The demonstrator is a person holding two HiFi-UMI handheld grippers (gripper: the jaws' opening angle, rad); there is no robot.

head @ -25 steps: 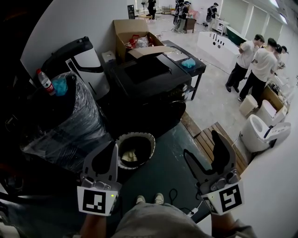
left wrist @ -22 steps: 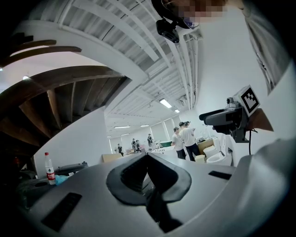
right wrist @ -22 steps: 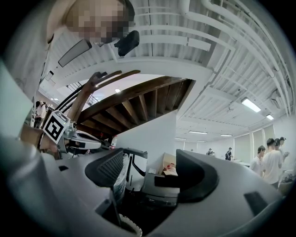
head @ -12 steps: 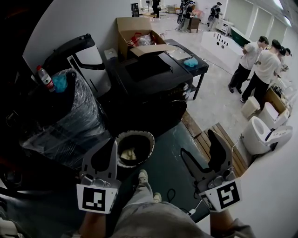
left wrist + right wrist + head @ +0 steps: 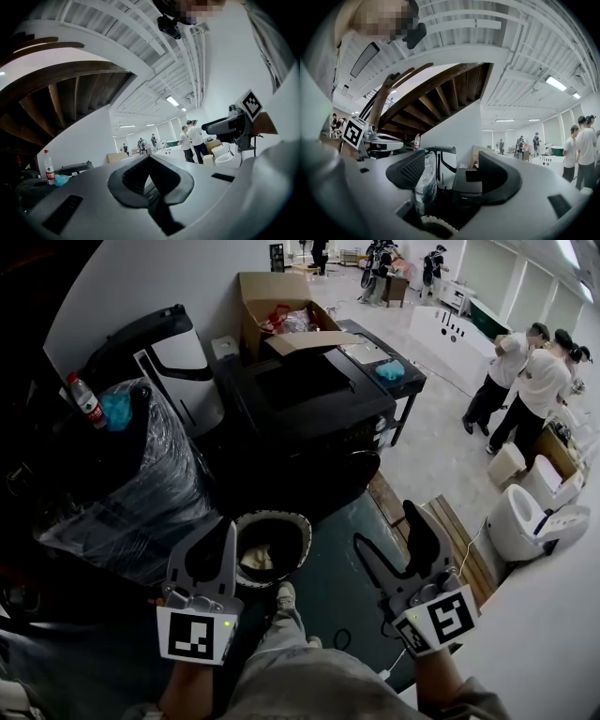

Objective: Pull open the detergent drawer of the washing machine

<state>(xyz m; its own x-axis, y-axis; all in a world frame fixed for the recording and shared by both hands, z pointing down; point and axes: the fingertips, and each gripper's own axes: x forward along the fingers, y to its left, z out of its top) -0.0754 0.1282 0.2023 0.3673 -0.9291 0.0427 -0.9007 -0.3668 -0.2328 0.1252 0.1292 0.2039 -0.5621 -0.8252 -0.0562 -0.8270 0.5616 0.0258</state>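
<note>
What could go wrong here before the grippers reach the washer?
1. The bin stands on the floor between the person's shoe and the washer; a step forward may kick it.
2. The bottle stands on the wrapped bundle at the left; a wide swing there might topple it.
3. The washer's front is dark, so the open right gripper may miss the drawer.

head view | black washing machine [image 5: 309, 404] by the wall; cardboard box [image 5: 272, 296] behind it | right gripper [image 5: 386, 526] jaws apart, empty, over green mat [image 5: 337, 582] | left gripper [image 5: 208, 554] beside round bin [image 5: 302, 521] (pale contents); both apart from the machine
</note>
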